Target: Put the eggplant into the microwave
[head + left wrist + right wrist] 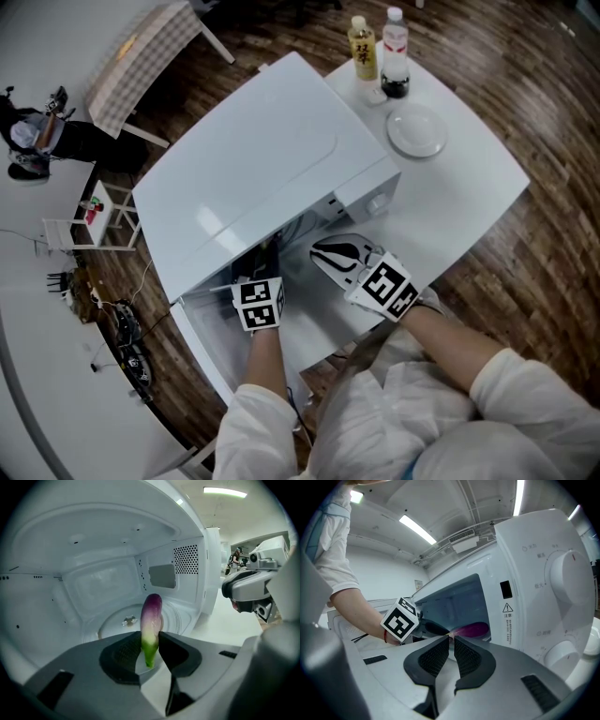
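Two tongs at the open microwave [253,169]. Nearest, left tongs [151,639]: clamped on the green stem end of the eggplant [151,613], purple body jutting straight out ahead, long axis in line with the tongs and aimed into the cavity. Just beyond and below the purple tip, the round turntable [115,623], apparently not yet touched. Right tongs [451,638]: closed to a thin slit on nothing, level outside the door opening beside the control panel [562,588], looking sideways at the eggplant. Left hand plainly the nearer one, so likely next: lower onto the turntable, then release and draw back along that same axis. Farther off on the worktop [473,178], a plate [416,130] and two bottles [363,45].
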`<move>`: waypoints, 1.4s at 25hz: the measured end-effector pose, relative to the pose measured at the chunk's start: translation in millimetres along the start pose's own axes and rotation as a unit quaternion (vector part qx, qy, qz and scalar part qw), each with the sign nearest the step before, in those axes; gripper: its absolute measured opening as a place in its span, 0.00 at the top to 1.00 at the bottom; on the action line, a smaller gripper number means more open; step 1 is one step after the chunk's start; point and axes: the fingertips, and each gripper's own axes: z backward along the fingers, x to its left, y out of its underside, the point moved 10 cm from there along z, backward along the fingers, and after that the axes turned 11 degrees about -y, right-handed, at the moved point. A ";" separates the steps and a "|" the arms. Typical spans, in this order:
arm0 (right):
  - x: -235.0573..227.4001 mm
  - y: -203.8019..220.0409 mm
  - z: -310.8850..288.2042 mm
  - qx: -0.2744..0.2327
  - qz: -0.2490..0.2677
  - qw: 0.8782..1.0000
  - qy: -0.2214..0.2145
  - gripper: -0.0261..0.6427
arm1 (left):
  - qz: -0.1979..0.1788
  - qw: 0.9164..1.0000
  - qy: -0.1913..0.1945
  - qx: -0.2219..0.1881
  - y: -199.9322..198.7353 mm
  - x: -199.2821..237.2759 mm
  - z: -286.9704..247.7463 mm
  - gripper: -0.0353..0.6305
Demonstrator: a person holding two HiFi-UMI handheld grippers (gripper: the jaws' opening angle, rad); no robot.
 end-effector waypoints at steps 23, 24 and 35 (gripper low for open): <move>-2.7 -2.5 2.3 0.003 -0.001 1.000 -0.003 0.90 | 0.016 1.000 -0.003 -0.003 -1.5 0.8 4.7 0.65; -2.5 -2.6 2.3 0.003 0.000 1.000 -0.004 0.90 | 0.017 1.000 -0.003 -0.003 -1.6 1.0 5.4 0.65; -1.0 -5.1 9.3 0.010 0.005 1.000 -0.011 0.90 | 0.036 0.999 -0.008 -0.025 -8.6 0.7 20.1 0.63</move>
